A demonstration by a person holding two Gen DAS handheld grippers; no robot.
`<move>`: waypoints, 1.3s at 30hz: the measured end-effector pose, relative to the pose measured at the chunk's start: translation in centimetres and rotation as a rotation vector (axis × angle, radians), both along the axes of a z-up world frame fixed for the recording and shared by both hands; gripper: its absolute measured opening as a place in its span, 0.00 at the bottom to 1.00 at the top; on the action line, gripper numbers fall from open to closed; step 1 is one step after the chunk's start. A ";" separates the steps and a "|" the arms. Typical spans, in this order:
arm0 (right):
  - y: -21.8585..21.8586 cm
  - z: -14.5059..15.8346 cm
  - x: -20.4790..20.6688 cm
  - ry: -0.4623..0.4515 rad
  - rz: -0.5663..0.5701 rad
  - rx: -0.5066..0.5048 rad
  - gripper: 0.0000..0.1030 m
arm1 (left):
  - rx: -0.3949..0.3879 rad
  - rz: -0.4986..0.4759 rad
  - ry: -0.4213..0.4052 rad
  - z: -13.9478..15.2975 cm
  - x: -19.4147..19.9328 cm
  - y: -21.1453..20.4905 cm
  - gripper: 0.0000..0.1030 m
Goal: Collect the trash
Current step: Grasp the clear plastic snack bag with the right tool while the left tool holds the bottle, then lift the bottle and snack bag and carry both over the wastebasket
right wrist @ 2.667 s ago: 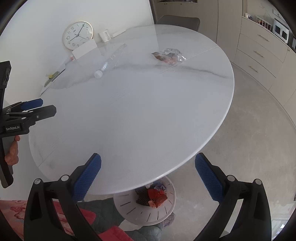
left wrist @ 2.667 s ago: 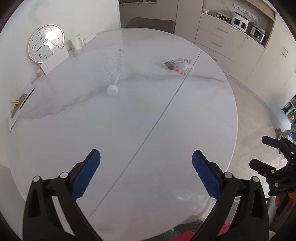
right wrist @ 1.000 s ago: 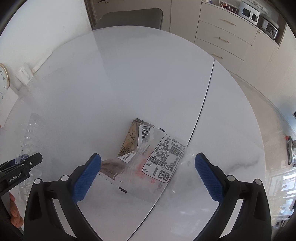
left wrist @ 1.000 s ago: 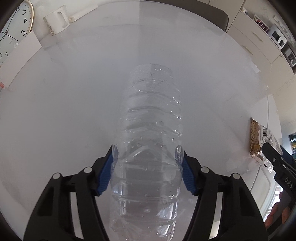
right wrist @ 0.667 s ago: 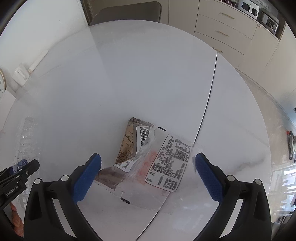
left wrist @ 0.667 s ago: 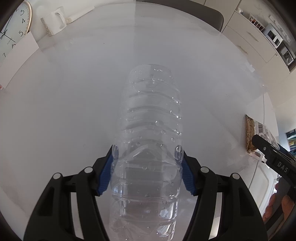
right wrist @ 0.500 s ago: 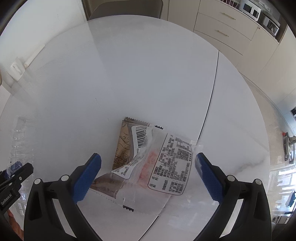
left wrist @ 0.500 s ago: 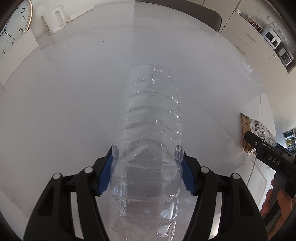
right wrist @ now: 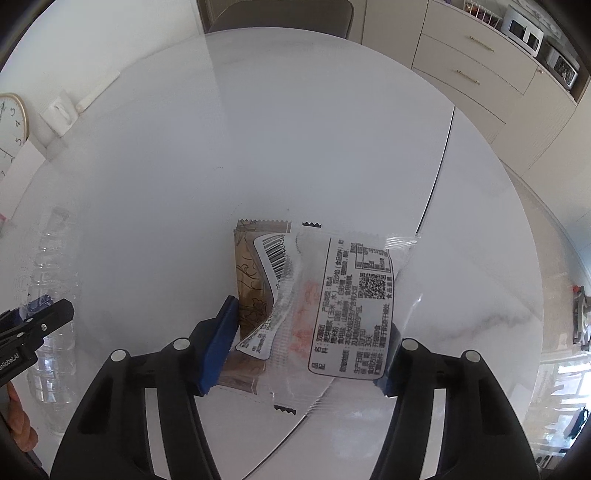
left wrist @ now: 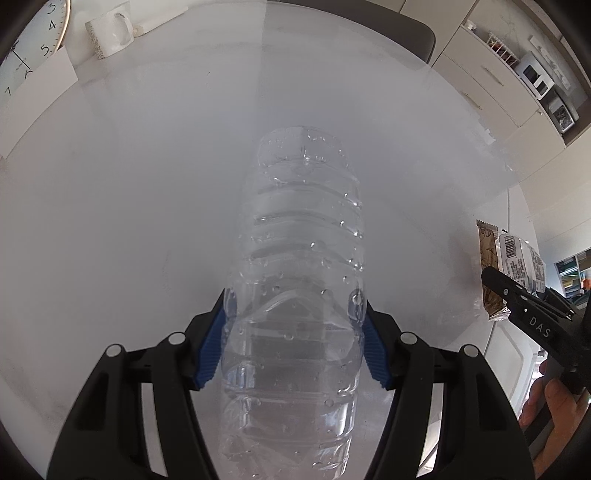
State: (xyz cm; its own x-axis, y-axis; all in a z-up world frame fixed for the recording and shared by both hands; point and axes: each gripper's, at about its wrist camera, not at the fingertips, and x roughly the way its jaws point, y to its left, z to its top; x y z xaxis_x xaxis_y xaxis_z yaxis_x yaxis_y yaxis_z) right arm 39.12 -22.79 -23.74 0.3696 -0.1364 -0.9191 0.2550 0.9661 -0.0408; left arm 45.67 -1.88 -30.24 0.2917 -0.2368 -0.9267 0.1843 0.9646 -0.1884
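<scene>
In the left wrist view my left gripper point(left wrist: 295, 339) is shut on a clear empty plastic bottle point(left wrist: 303, 258) that points away over the white round table point(left wrist: 147, 184). In the right wrist view my right gripper point(right wrist: 310, 347) has closed in around two snack wrappers, a clear one with a printed label point(right wrist: 347, 306) lying over a brown one point(right wrist: 251, 280); the blue pads touch their sides. The wrappers also show in the left wrist view point(left wrist: 509, 258) at the right, with the right gripper over them. The bottle shows at the left of the right wrist view point(right wrist: 51, 280).
A wall clock point(left wrist: 26, 48), a white mug point(left wrist: 109, 33) and a white card point(left wrist: 37, 96) stand at the table's far left edge. A chair point(right wrist: 277, 14) is behind the table. Cabinets point(right wrist: 480, 62) line the right wall. A seam point(right wrist: 439, 173) crosses the tabletop.
My right gripper has moved forward onto the wrappers and its fingers have closed from wide open to their sides. My left gripper keeps the bottle and has shifted little.
</scene>
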 end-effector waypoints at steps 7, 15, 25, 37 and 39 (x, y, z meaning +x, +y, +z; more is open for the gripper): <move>0.8 2.3 -2.0 -0.043 0.020 0.046 0.61 | -0.010 -0.033 -0.041 2.2 -1.1 0.5 0.59; 2.5 5.5 -6.4 -0.083 0.074 0.066 0.61 | -0.043 -0.044 -0.102 5.5 -5.0 1.8 0.59; 5.1 9.6 -13.8 -0.148 0.189 0.078 0.61 | -0.056 -0.046 -0.200 9.0 -12.8 4.1 0.59; 5.7 11.7 -24.2 -0.161 0.352 0.093 0.61 | -0.049 0.018 -0.226 10.9 -24.4 3.0 0.59; 5.1 12.1 -25.7 -0.170 0.381 0.105 0.61 | -0.069 0.048 -0.221 11.5 -26.1 2.7 0.59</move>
State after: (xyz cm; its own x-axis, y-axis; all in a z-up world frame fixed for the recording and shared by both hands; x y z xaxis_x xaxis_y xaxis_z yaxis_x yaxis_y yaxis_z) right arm 13.44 -17.65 -11.66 0.5226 0.1305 -0.8425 -0.1263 0.9892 0.0749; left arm 19.52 0.86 -18.79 0.4979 -0.2781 -0.8214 0.1821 0.9596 -0.2145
